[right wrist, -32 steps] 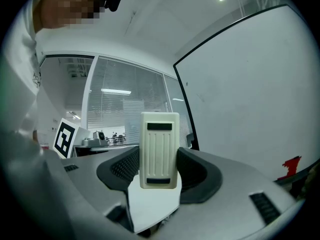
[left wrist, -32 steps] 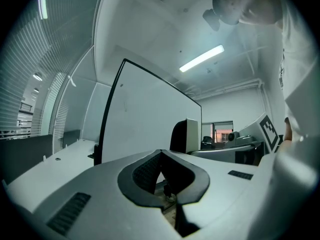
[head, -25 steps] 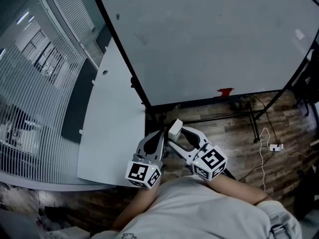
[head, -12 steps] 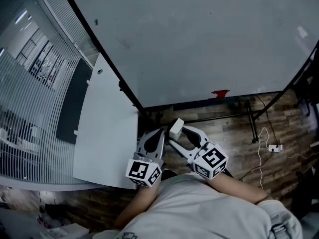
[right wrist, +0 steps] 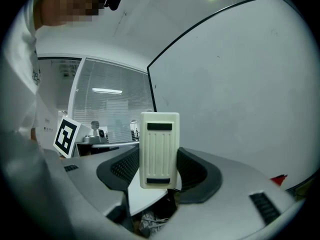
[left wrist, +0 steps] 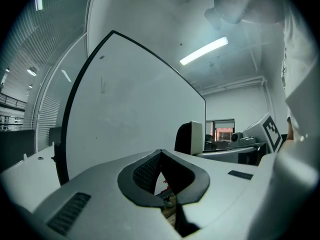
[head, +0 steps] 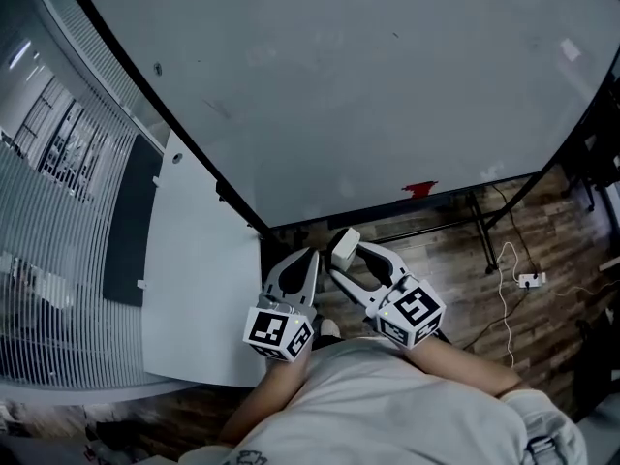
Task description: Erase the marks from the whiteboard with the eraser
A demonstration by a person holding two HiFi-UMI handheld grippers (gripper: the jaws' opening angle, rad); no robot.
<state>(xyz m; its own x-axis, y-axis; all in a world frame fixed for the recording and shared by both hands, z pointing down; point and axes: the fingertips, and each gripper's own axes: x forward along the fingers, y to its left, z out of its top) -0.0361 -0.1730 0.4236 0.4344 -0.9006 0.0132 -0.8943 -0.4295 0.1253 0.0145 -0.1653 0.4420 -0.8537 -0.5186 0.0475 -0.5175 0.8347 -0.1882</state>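
A big whiteboard [head: 387, 95] in a black frame stands in front of me, with faint small marks on its surface; it also fills the right gripper view as the whiteboard [right wrist: 240, 84]. My right gripper [head: 341, 252] is shut on a white ribbed eraser [right wrist: 159, 149], which sticks up between the jaws. In the head view the eraser [head: 342, 245] sits just below the board's lower edge. My left gripper [head: 302, 260] is beside it, jaws shut with nothing between them. A small red object [head: 419, 189] lies on the board's bottom rail.
A white table [head: 194, 279] stands at the left, by a glass wall with blinds [head: 48, 211]. The board's black stand legs [head: 484, 221] and a white cable with a plug [head: 528, 279] lie on the wooden floor at the right.
The view has tilted upward, so more of the whiteboard shows and its top left corner has come into sight. Both grippers hold the same pose near my body.
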